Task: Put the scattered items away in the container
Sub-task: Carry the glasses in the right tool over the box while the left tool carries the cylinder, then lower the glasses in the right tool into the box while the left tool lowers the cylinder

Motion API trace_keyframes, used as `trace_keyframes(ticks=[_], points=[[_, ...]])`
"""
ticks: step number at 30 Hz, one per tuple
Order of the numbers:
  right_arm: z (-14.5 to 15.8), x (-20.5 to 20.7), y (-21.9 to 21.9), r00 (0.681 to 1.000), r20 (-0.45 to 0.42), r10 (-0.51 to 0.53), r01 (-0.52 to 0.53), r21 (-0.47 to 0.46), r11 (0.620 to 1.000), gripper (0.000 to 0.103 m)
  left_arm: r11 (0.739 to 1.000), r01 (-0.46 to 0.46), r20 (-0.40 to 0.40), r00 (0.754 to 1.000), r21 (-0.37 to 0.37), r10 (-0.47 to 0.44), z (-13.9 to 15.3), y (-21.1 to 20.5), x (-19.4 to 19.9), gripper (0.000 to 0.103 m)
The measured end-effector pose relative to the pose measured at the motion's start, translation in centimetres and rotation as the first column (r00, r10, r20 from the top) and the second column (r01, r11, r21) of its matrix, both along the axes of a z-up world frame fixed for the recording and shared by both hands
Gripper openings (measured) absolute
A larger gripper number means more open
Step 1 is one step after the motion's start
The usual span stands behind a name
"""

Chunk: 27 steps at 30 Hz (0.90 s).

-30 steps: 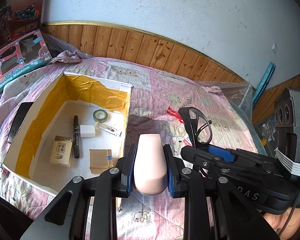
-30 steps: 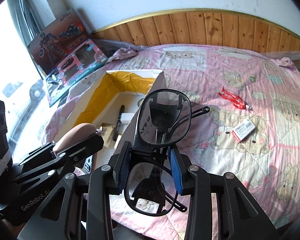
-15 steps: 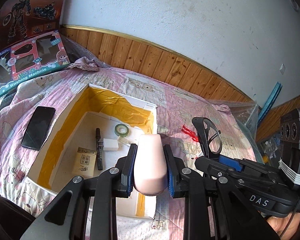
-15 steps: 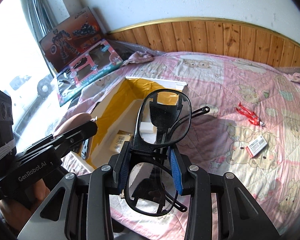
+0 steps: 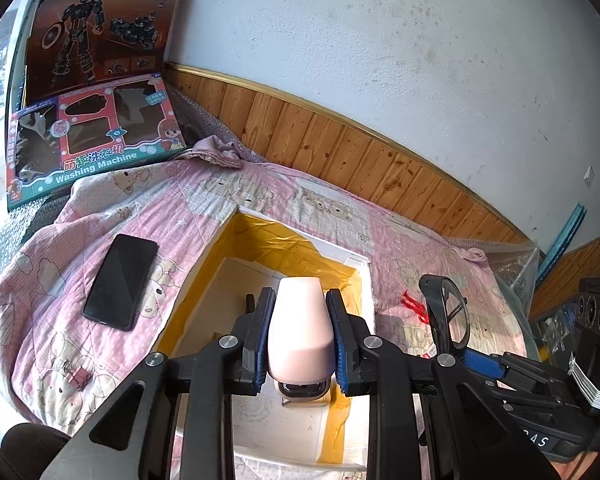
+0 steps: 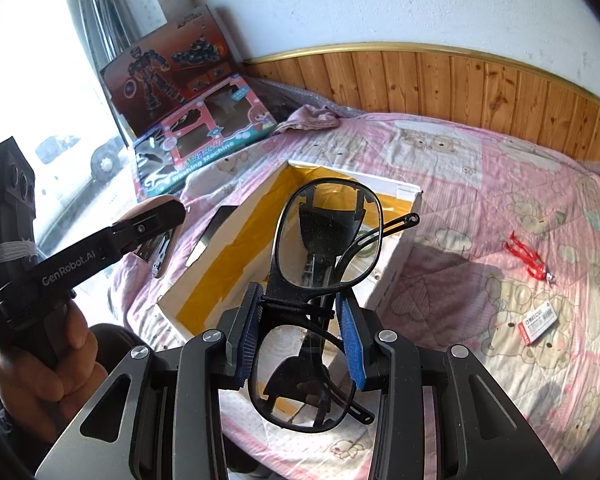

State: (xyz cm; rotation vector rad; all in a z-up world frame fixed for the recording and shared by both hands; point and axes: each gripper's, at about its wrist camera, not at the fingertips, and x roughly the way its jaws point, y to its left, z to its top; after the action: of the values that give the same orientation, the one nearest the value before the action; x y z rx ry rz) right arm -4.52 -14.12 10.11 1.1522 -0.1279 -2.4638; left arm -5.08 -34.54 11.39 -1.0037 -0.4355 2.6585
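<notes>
Two tongs above the yellow-lined box point(image 5: 364, 266), left tongs point(image 5: 301, 334) clamping a pink case point(image 5: 300, 340), right tongs point(image 6: 300, 334) clamping black glasses point(image 6: 326, 236)

On the toy box point(image 5: 96, 148) at the far left you can read "Washing Machine"; your left gripper point(image 6: 152, 220) carries "GenRobot.AI" along its side, and your right gripper's body point(image 5: 536, 442) shows the letters "AS"
</notes>
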Motion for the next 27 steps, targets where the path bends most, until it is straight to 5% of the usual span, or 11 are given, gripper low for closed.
trace_keyframes(ticks=[10,27], points=[[0.2,-3.9,-1.9,0.999,0.01,0.052,-0.053,0.019,0.998,0.039,1.0,0.003,0.043,0.999,0.002,-0.003,-2.0,0.0,-0.9,0.026],[-3.4,-13.0,-7.1,0.963,0.065,0.262,-0.27,0.241,0.932,0.039,0.994,0.106,0.215,0.971,-0.006,-0.102,-8.3,3.8,-1.6,0.027]])
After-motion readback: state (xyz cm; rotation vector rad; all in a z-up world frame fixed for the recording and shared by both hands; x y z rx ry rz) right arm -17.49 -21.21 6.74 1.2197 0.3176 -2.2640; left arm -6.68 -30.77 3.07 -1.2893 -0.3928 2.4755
